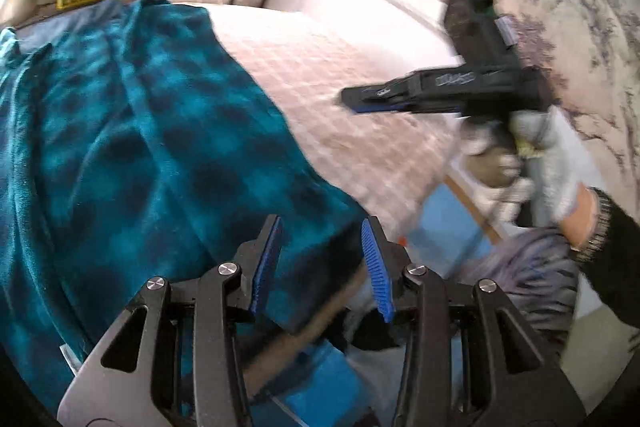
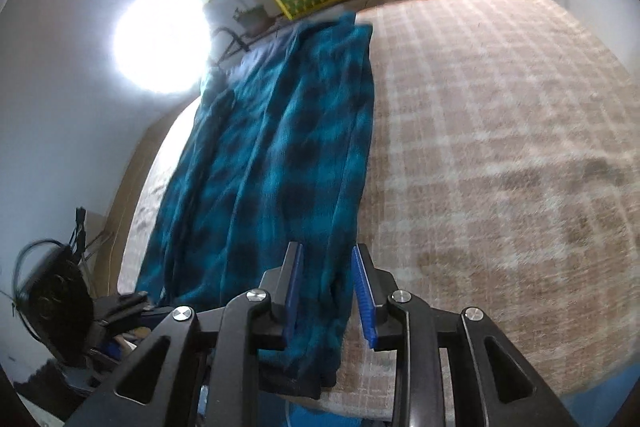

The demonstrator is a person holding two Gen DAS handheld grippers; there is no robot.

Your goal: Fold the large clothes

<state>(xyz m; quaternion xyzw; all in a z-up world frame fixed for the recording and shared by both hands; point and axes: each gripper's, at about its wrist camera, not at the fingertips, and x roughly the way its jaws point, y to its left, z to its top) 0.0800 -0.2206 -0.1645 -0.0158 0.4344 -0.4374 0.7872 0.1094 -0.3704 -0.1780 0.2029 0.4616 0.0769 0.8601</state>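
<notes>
Fleece, by the look of it: the teal checked garment point(image 2: 272, 155) lies in a long strip along one side of the bed point(image 2: 500, 147), its near end hanging over the edge, and I judge it soft, floppy and fairly light, best taken by the corners of that near hem. The right gripper point(image 2: 326, 291) points down over that end with the cloth between its pads, though whether they pinch I cannot tell. The left gripper point(image 1: 322, 267) tilts downward beside the garment's edge, jaws apart and holding nothing.
</notes>
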